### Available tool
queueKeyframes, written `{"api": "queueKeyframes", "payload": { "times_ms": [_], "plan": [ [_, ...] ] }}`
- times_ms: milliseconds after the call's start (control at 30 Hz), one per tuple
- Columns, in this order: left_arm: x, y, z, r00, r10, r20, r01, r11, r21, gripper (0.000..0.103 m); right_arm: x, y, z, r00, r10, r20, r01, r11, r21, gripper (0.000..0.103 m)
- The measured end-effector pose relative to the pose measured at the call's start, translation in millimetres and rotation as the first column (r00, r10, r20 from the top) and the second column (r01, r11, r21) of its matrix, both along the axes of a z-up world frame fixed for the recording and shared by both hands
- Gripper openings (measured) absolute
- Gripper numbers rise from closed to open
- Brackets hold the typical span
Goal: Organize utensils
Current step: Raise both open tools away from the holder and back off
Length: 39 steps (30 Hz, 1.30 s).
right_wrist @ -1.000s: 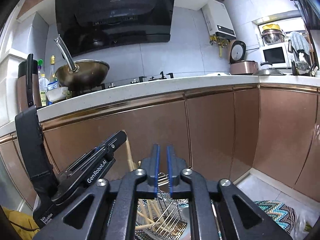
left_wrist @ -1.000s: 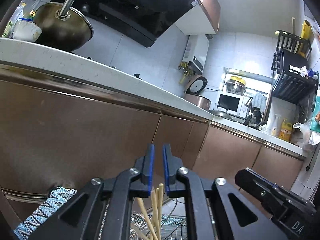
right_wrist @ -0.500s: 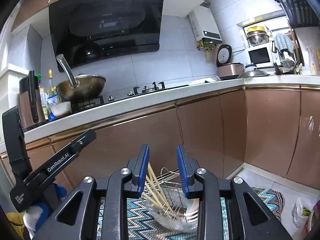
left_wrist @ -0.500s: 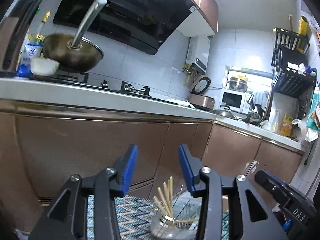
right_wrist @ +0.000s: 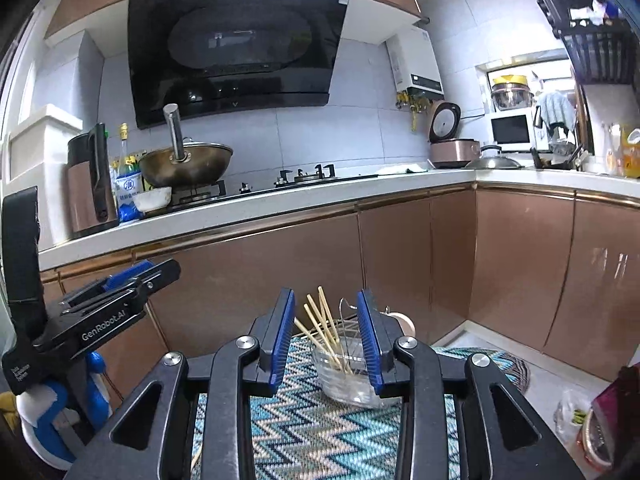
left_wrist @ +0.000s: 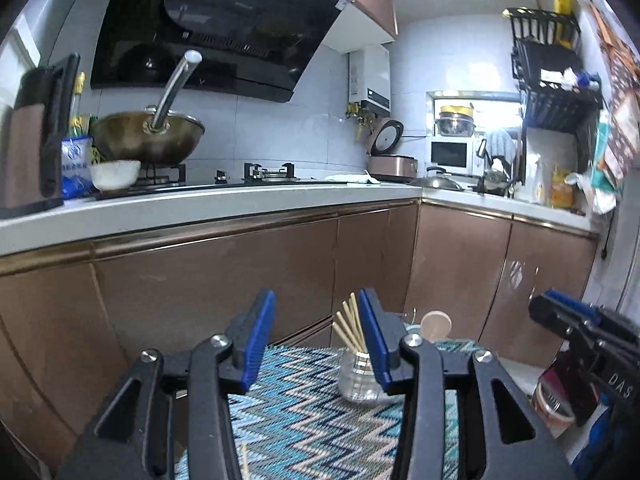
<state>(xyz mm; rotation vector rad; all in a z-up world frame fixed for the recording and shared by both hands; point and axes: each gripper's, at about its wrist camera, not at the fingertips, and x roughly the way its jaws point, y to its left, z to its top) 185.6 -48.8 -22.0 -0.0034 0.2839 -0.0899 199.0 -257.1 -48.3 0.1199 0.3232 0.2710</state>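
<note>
Both grippers hang above a zigzag-patterned mat [left_wrist: 320, 420] with their jaws spread wide and nothing between them. The left gripper [left_wrist: 316, 344] looks across the mat at a small glass jar [left_wrist: 358, 378] holding a bundle of chopsticks [left_wrist: 350, 326] that fan upward; a round wooden spoon head [left_wrist: 436, 324] shows just behind the jar. The right gripper [right_wrist: 326, 340] faces the same spot from its side, where the chopsticks [right_wrist: 322, 330] lean in the glass jar [right_wrist: 346, 376] and a wire basket [right_wrist: 352, 320] stands just behind it.

By the look of it, most of the sorting is already done — the chopsticks stand gathered in the jar, and neither gripper carries anything. One loose stick [left_wrist: 245, 460] lies on the mat near the lower edge of the left view, partly hidden under the gripper body; it may be the piece yet to be collected, though it is too little seen to be sure.

If so, the next move calls for one gripper to tilt down toward the mat, line its open jaws across that thin stick, close on it and carry it to the jar. A stick lying flat on woven fabric gives little to bite on — a shallow, careful pinch seems wise.
</note>
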Motion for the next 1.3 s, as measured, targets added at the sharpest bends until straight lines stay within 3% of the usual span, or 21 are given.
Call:
{"api": "queueKeyframes", "payload": {
  "times_ms": [167, 300, 433, 633, 767, 1133, 1300],
  "plan": [
    [-32.1, 3.7, 5.1, 1.000, 0.010, 0.014, -0.010, 0.999, 0.037, 0.042, -32.6, 3.8, 1.6, 1.000, -0.014, 0.008, 0.014, 1.000, -0.024, 0.033],
    [-54.5, 7.2, 4.3, 0.999, 0.023, 0.027, -0.025, 0.997, 0.075, 0.052, -49.7, 4.5, 4.6, 1.000, -0.019, 0.013, 0.019, 1.000, -0.024, 0.033],
    [-68.8, 14.0, 6.1, 0.999, 0.028, 0.034, -0.031, 0.997, 0.073, 0.052, -63.9, 6.0, 11.5, 0.999, -0.020, 0.028, 0.021, 1.000, -0.019, 0.041],
    [-90.1, 23.3, 12.5, 0.998, 0.031, 0.049, -0.035, 0.996, 0.076, 0.053, -83.0, 11.7, 12.7, 0.999, -0.020, 0.027, 0.020, 1.000, -0.022, 0.042],
    [-103.5, 28.7, 16.3, 0.998, 0.037, 0.059, -0.041, 0.996, 0.079, 0.056, -97.0, 11.6, 15.6, 0.999, -0.028, 0.040, 0.028, 1.000, -0.011, 0.050],
    [-128.7, 43.7, 25.8, 0.994, 0.062, 0.093, -0.069, 0.995, 0.069, 0.058, -129.3, 9.0, 27.8, 0.996, -0.037, 0.078, 0.037, 0.999, -0.002, 0.051],
    [-129.1, 44.9, 21.4, 0.996, 0.055, 0.064, -0.059, 0.996, 0.069, 0.058, -131.9, 8.9, 22.8, 0.997, -0.028, 0.066, 0.028, 1.000, -0.001, 0.051]
  ]
}}
